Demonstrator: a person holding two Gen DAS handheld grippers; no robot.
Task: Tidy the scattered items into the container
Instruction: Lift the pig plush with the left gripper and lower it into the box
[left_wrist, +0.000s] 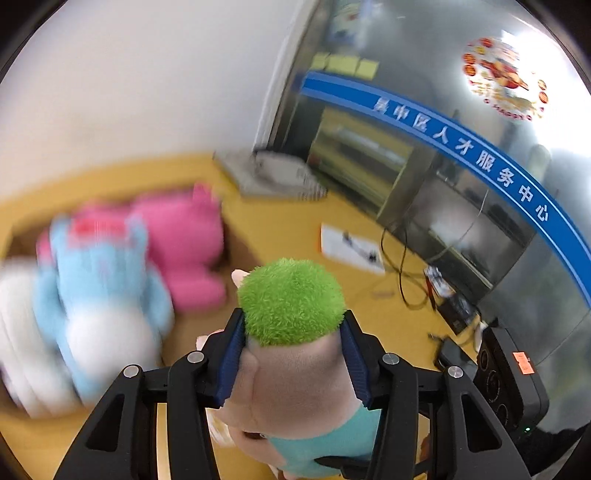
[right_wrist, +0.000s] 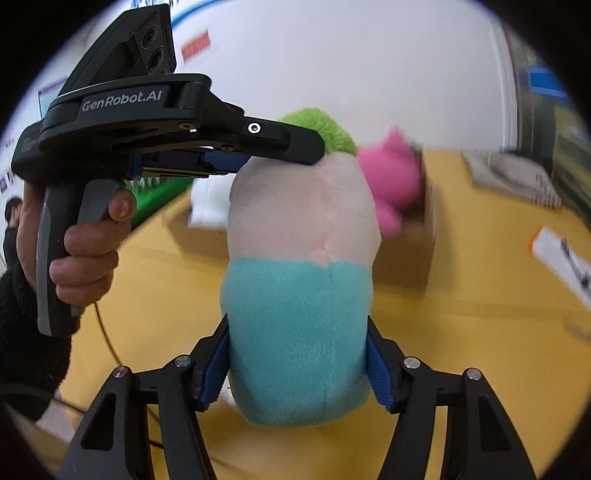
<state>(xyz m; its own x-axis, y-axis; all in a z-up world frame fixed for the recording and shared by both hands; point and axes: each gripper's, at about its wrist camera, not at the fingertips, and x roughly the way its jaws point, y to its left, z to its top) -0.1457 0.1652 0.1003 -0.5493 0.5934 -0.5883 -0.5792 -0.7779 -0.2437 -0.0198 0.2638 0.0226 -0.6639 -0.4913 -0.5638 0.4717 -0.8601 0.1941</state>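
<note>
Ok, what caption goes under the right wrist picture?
Both grippers, right gripper and left gripper, clamp a green-haired plush toy above the yellow table.

A yellow floor (left_wrist: 288, 229) carries a cardboard box (right_wrist: 424, 221), white paper (left_wrist: 351, 247) and black cables (left_wrist: 399, 273).

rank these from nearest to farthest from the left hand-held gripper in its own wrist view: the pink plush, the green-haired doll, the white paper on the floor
1. Green-haired doll, clamped at the head between the fingers of the left hand-held gripper.
2. Pink plush, ahead and to the left, in the cardboard box.
3. White paper, ahead and to the right on the yellow floor; its lead over the pink plush is slim, so those two are nearly too close to call.
</note>
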